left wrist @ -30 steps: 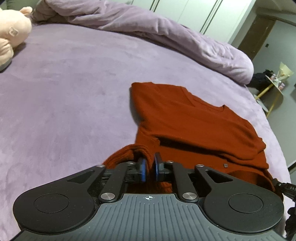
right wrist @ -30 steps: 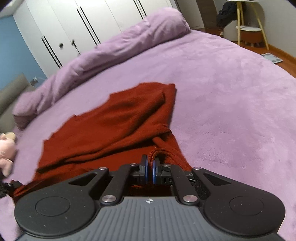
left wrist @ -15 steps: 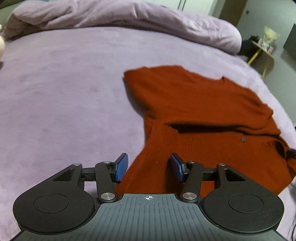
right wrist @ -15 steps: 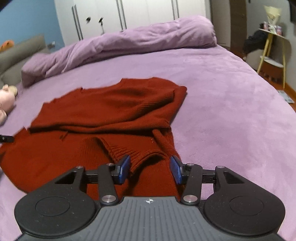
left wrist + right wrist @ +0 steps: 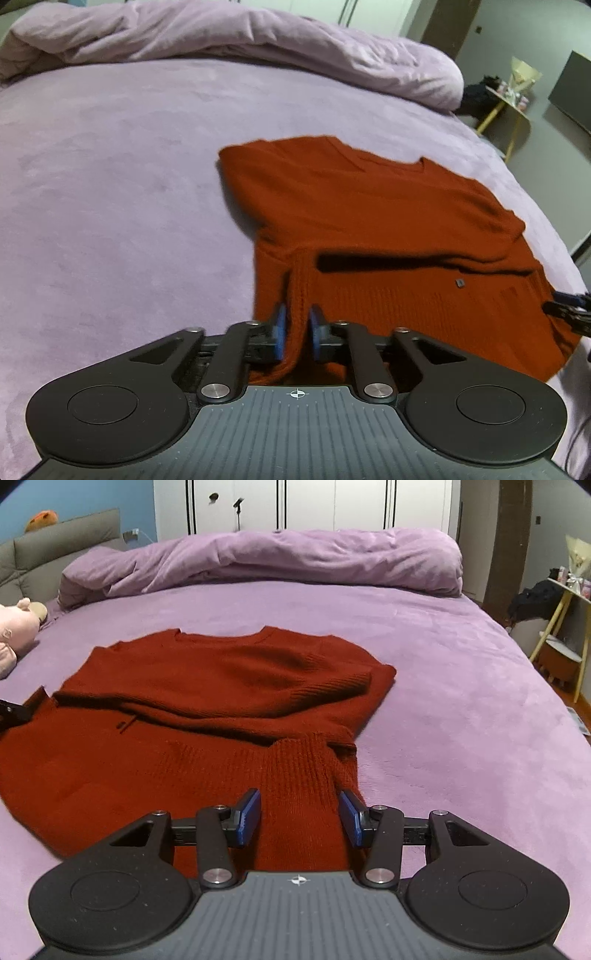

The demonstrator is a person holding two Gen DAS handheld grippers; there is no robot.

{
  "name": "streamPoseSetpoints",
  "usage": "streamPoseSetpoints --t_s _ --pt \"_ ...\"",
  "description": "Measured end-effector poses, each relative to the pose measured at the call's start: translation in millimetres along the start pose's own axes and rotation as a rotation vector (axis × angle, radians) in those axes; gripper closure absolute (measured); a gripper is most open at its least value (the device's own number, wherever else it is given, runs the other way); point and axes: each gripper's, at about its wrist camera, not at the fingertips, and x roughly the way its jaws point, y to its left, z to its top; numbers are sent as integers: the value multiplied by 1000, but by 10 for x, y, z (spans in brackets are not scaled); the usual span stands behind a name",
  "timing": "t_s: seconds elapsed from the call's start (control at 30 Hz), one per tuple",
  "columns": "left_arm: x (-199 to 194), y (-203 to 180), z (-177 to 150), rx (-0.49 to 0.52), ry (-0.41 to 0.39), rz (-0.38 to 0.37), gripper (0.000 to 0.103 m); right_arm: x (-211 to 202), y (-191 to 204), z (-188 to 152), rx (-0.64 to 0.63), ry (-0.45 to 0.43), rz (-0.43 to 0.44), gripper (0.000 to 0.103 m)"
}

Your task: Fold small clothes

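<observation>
A rust-red sweater (image 5: 207, 716) lies half-folded on a purple bed (image 5: 461, 716), its hem unfolded; the left gripper (image 5: 295, 330), just narrowed, pinches a hem ridge, the right gripper (image 5: 300, 818) straddles cloth, jaws apart.

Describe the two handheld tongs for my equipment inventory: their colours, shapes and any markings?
Both look alike. The left tongs and right tongs have blue pads on black linkage arms with silver pivot screws. Behind sit two round black housings, each with a circular recess, flanking a grey ribbed plate marked with a small white crosshair. A thin dark cable shows at the left view's lower right edge. No hands or sleeves are visible.
</observation>
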Motion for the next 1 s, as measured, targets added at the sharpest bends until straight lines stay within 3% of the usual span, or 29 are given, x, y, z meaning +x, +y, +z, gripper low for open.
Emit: streamPoseSetpoints --t_s 0.07,0.13,0.17,0.27,0.4,0.53,0.67,0.8,0.97,1.0 --pt "40 -39 8 23 8 -2 70 82 14 11 -19 18 -12 56" --pt "88 -98 18 53 17 9 70 135 -16 23 1 18 11 60" --pt "114 -119 22 64 22 11 70 154 -37 30 20 18 27 69" --pt "161 -164 31 81 28 44 89 188 -72 48 60 17 70 94" --pt "-38 -213 75 94 -44 48 95 115 38 78 23 -18 58 96" --pt "-443 -205 330 61 -189 -14 94 -190 21 232 47 -146 69 96" --pt "-448 -192 640 56 -284 50 94 -298 -74 510 98 -252 43 96" --pt "47 -80 844 -29 -225 116 94 8 -138 740 127 -255 -32 96" --pt "610 -43 750 -3 -87 194 93 627 -247 796 175 -112 -37 95" --pt "634 -34 712 5 -74 181 91 713 -254 781 171 -86 -46 94"
